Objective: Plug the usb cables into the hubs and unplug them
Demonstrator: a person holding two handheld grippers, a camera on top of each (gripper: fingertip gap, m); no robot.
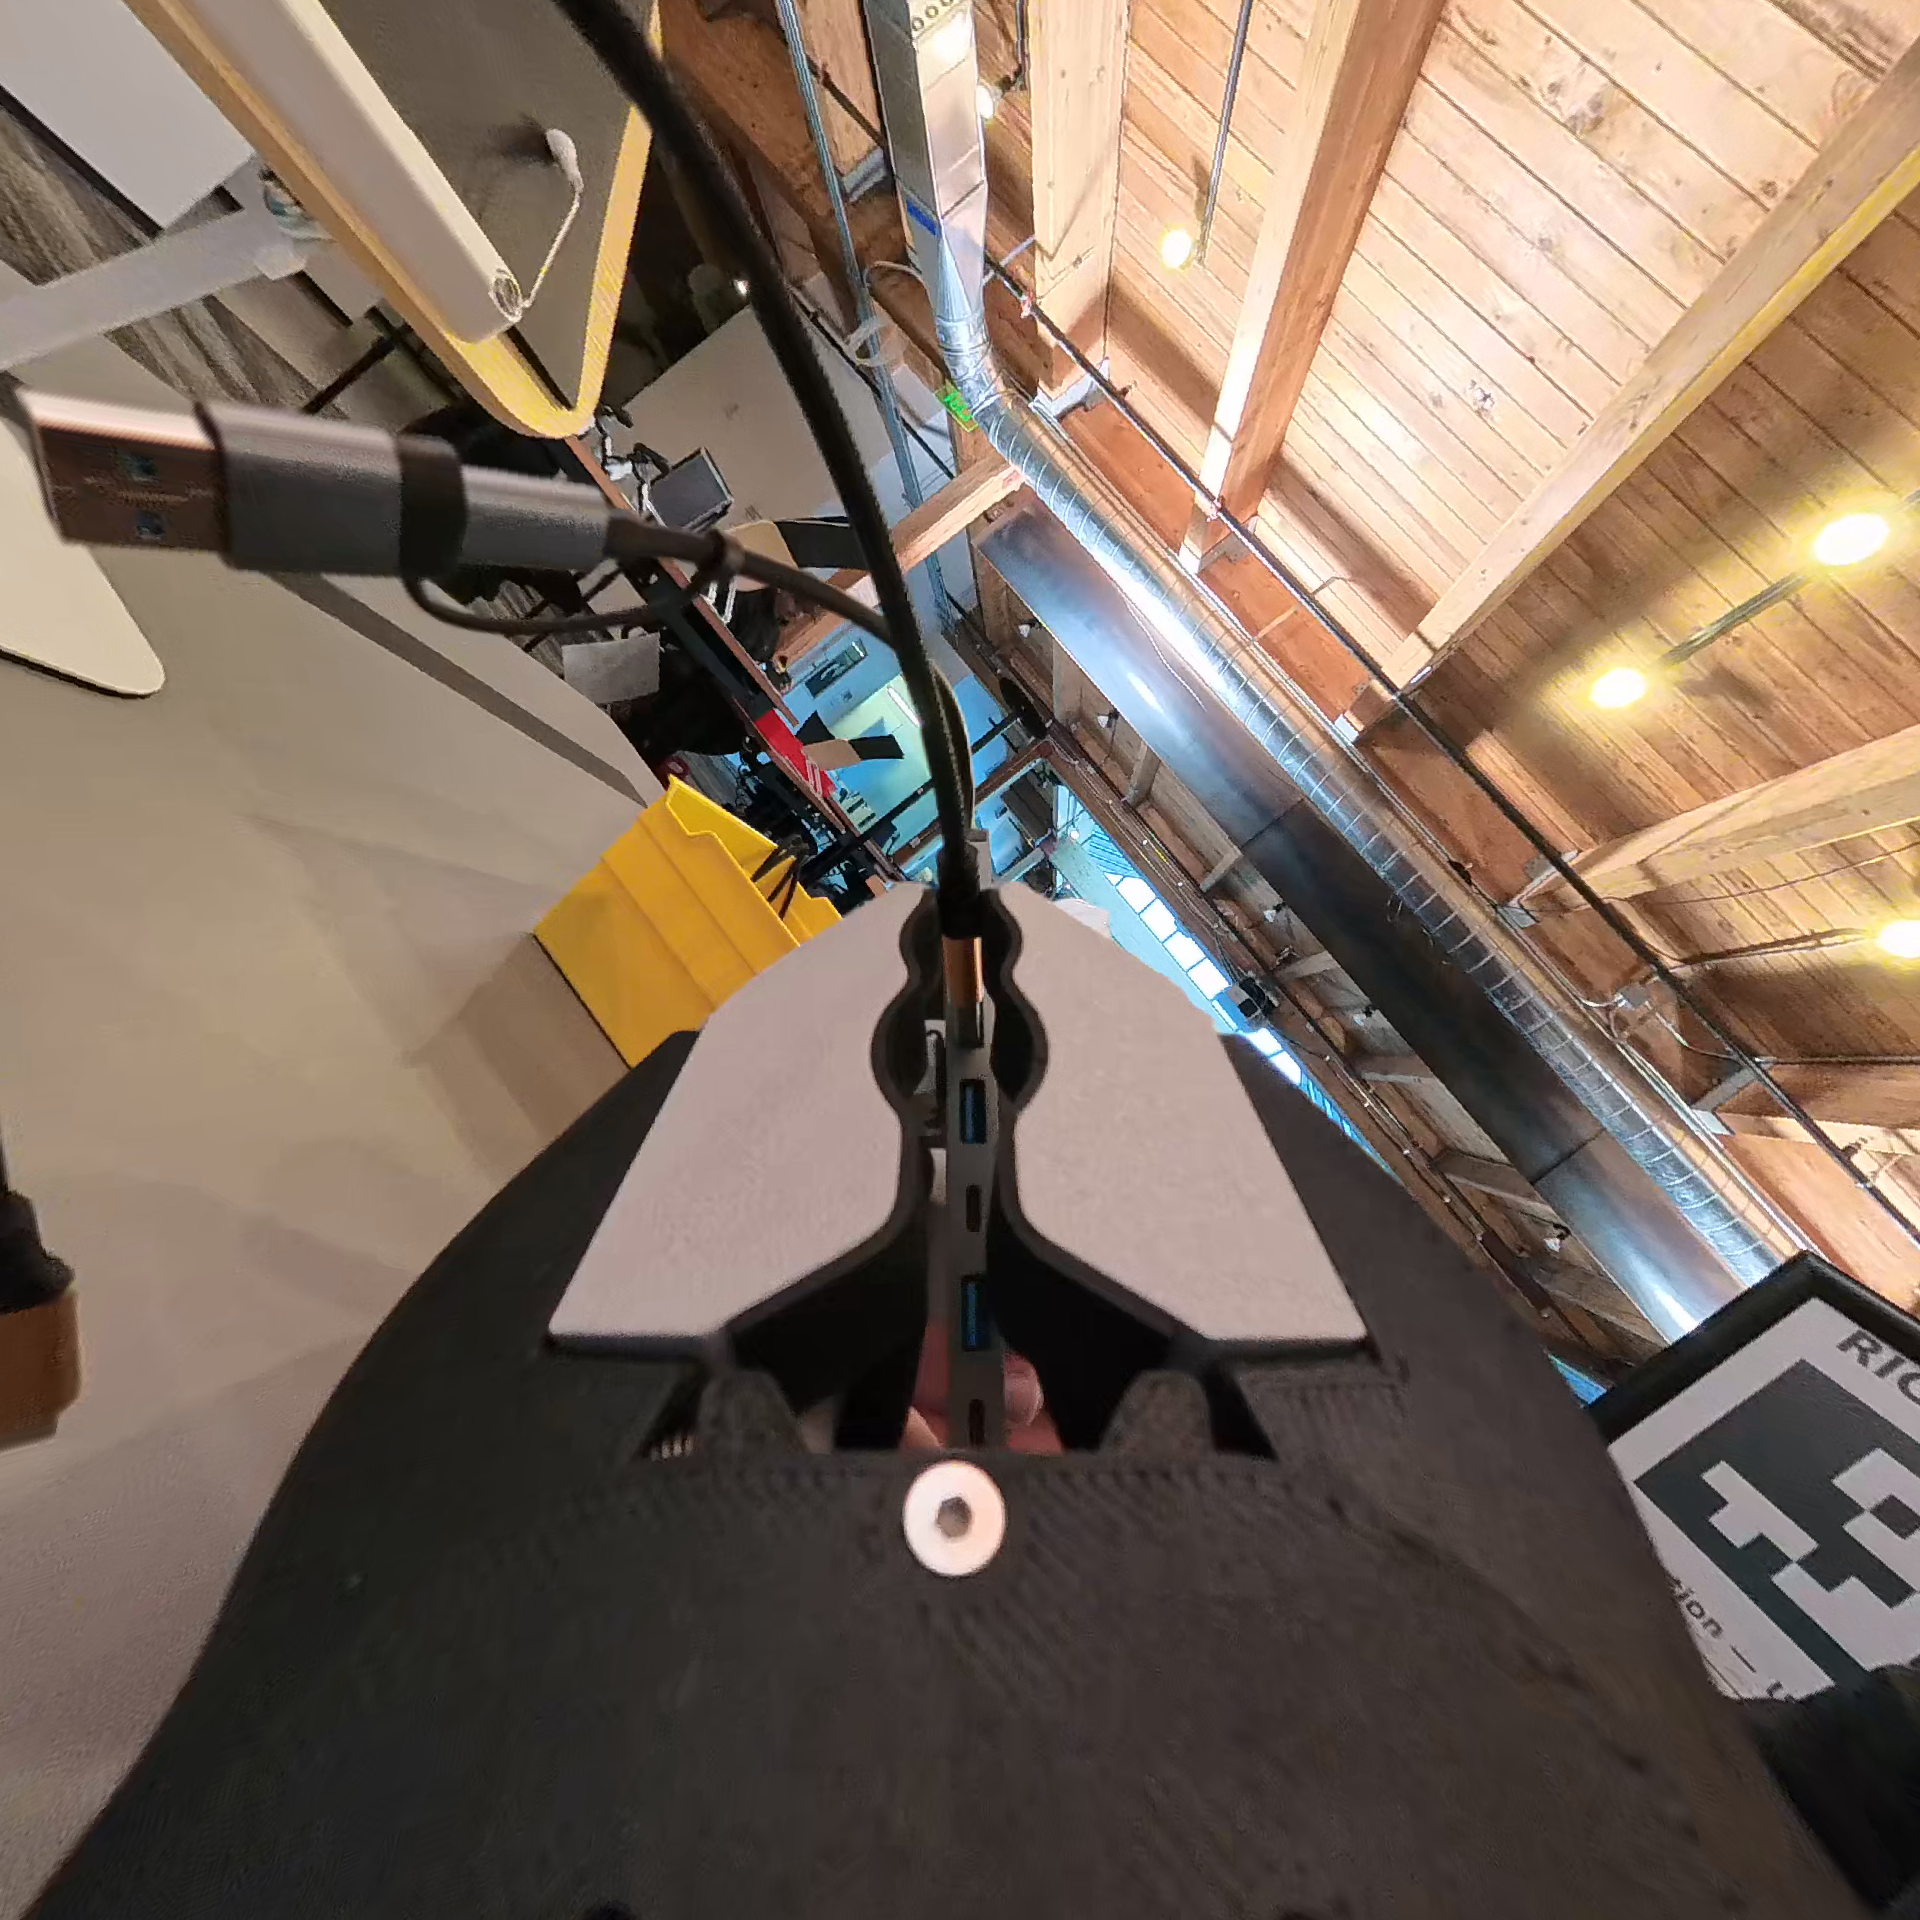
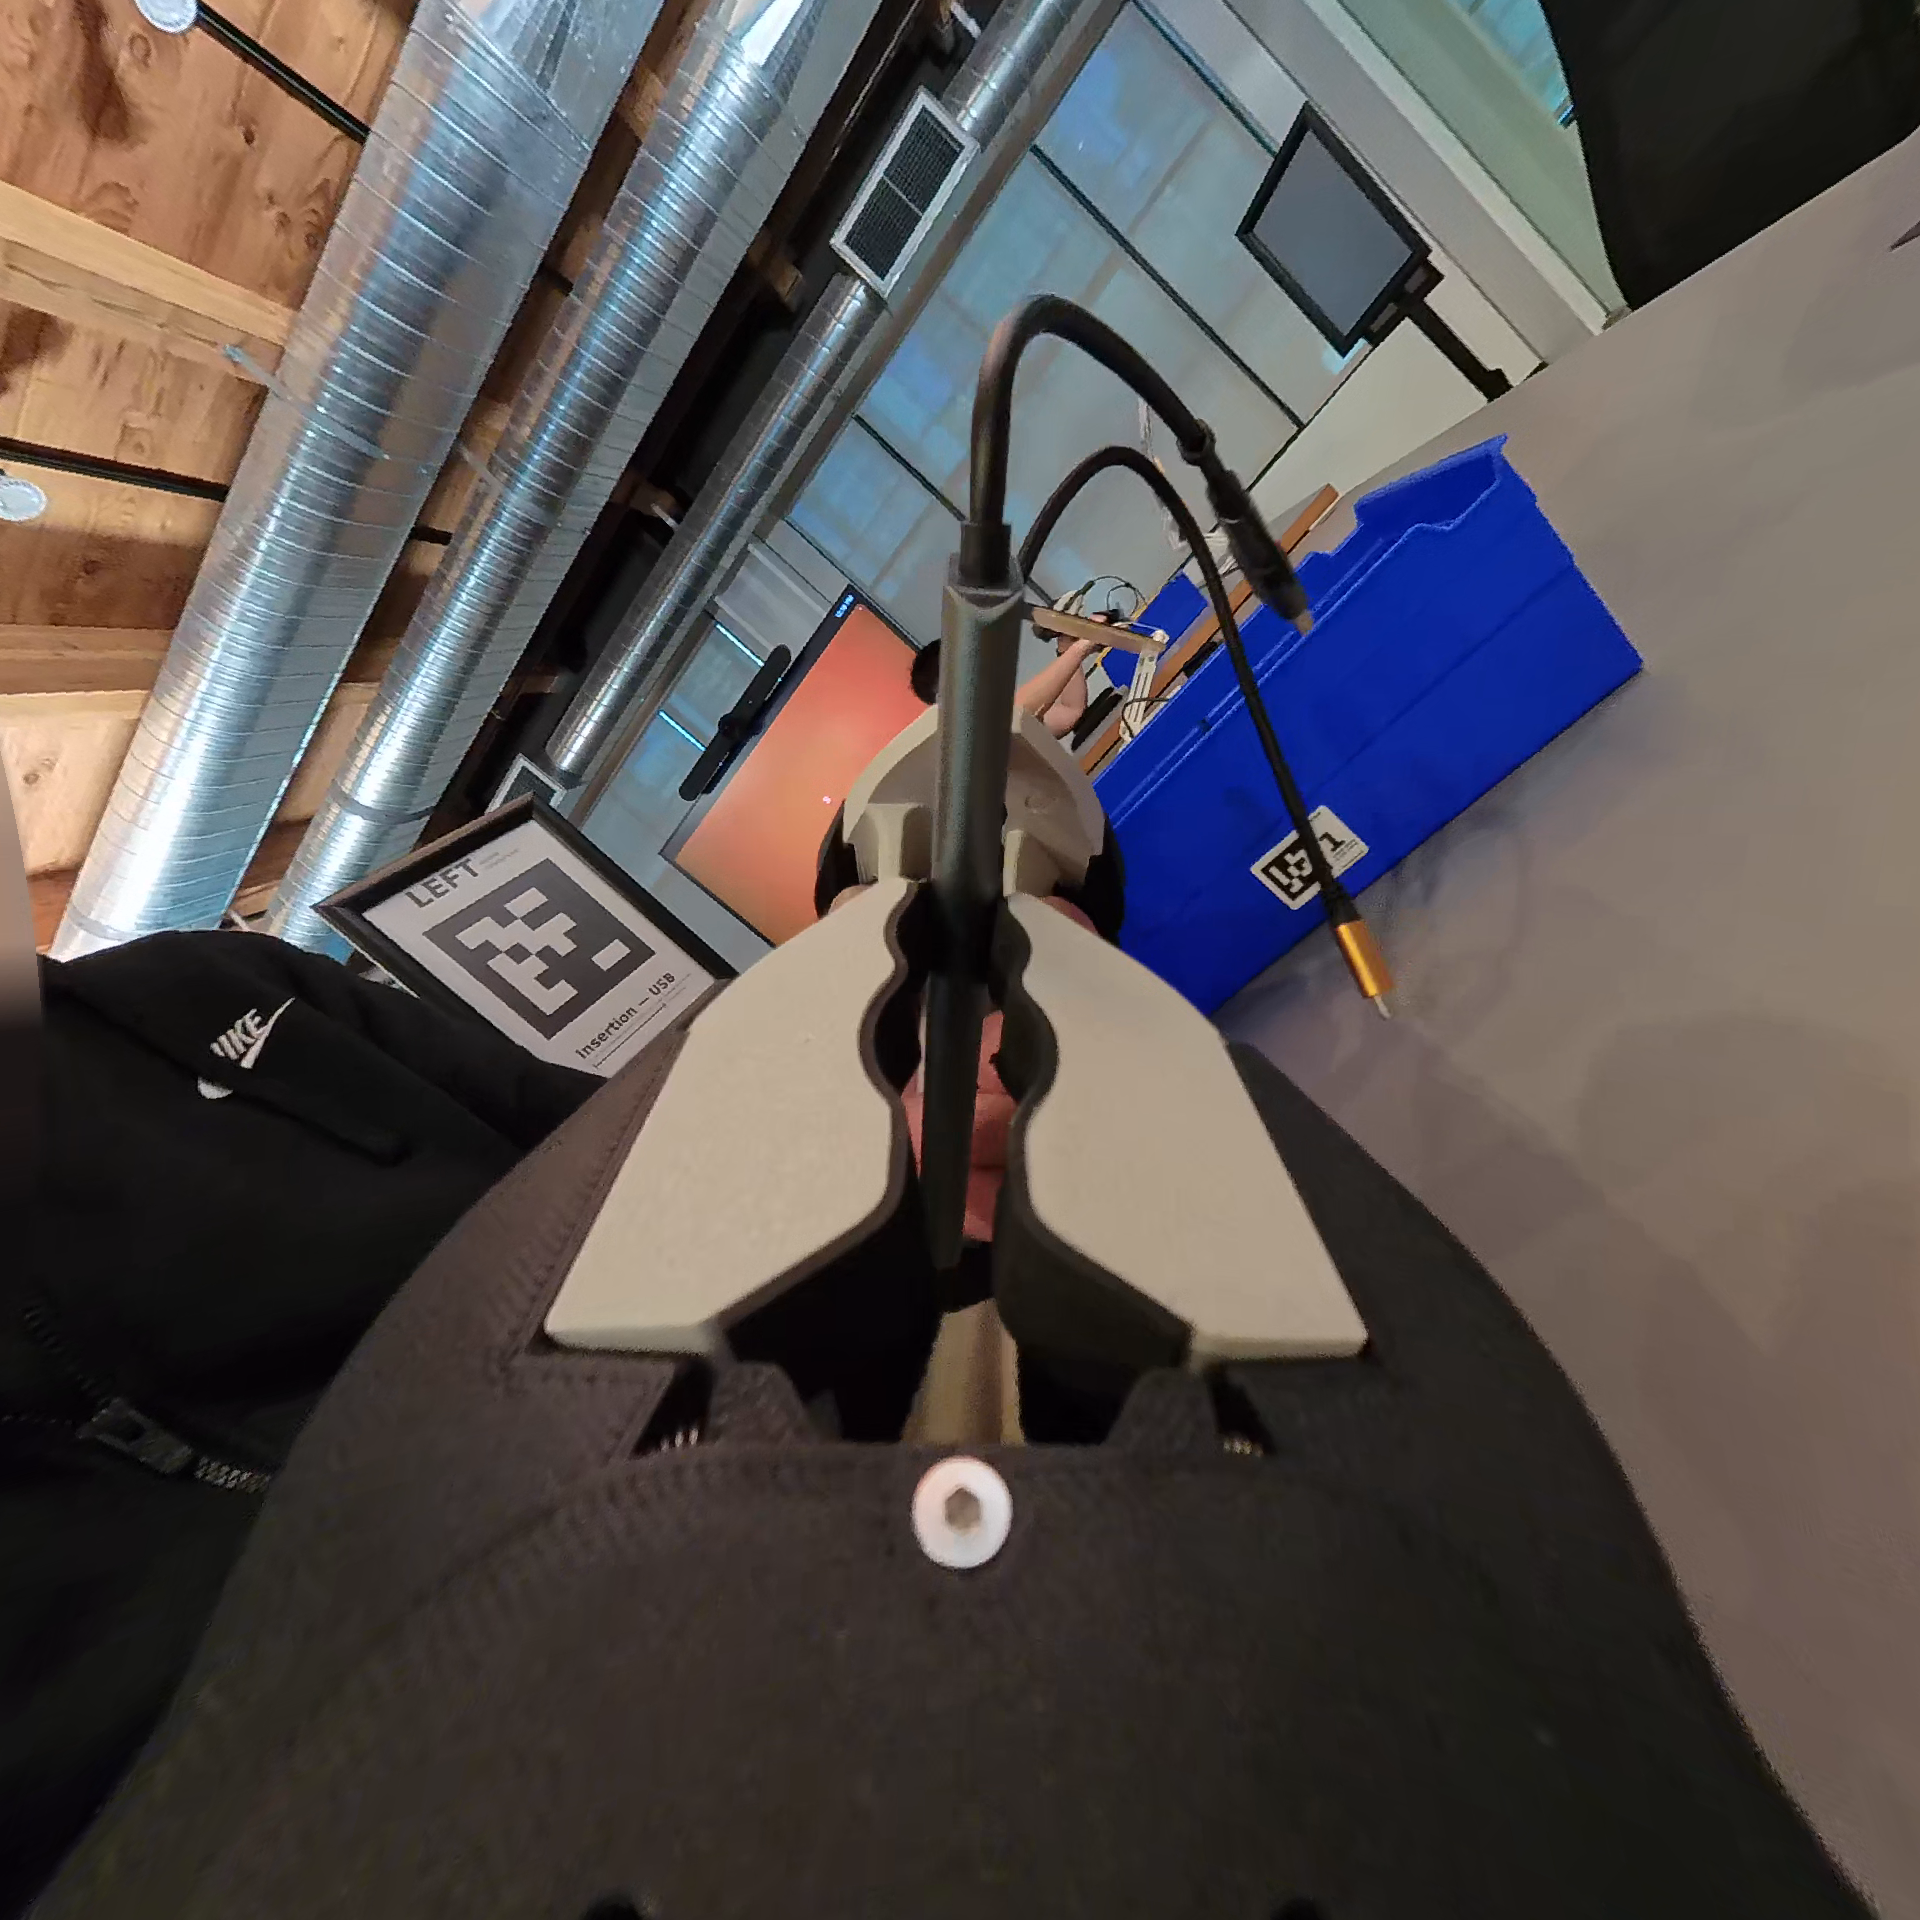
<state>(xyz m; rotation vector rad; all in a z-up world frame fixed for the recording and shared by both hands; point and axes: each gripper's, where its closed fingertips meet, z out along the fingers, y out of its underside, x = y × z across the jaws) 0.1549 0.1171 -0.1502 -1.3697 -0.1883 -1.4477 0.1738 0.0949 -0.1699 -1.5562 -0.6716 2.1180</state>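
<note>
Grey surface (image 2: 1662, 1143), wood-beamed ceiling (image 1: 1455, 312) overhead. A blue bin (image 2: 1403, 727) is seen, contents hidden. Left tool (image 1: 961, 935) clenched on hub (image 1: 971, 1247); right tool (image 2: 961, 935) clamped on, probably, another hub (image 2: 966, 748).

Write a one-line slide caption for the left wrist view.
Left gripper clamps a slim grey USB hub, a copper-tipped black cable plugged into its end port.

Blue bin (image 2: 1382, 727) ahead — cables (image 2: 1236, 665) dangling.
</note>
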